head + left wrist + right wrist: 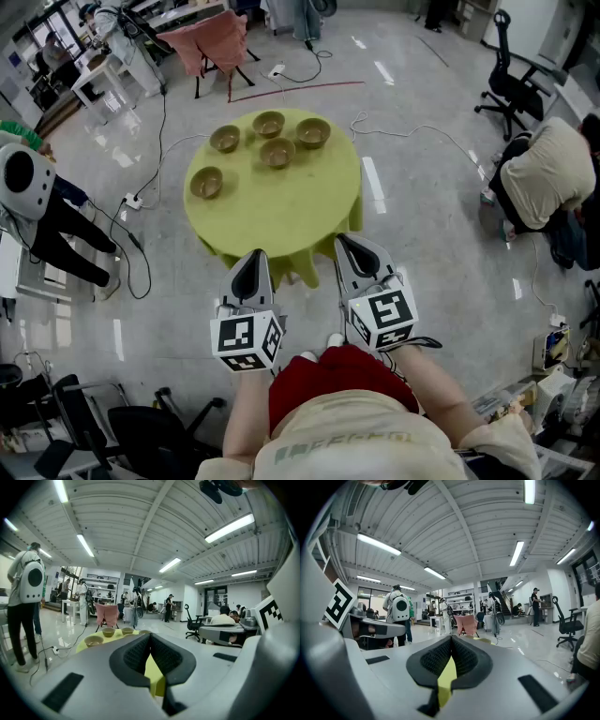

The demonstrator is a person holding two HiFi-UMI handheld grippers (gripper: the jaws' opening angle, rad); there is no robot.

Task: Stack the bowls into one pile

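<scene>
Several brown bowls stand apart on a round yellow-green table (281, 220): one at the left (206, 182), and a cluster at the far side (225, 139), (268, 123), (313, 132), (277, 152). None is stacked. My left gripper (251, 258) and right gripper (349, 246) hover side by side at the table's near edge, short of every bowl, both shut and holding nothing. In the left gripper view the left gripper (150, 637) points at the table, with bowls (93, 641), (108, 632) beyond it. The right gripper (451, 639) shows only yellow cloth behind its closed tips.
A pink-draped stand (214, 42) is beyond the table. Cables (150, 178) run across the glossy floor. A person with a white backpack (33, 202) stands at left, a seated person (548, 173) and an office chair (511, 80) at right.
</scene>
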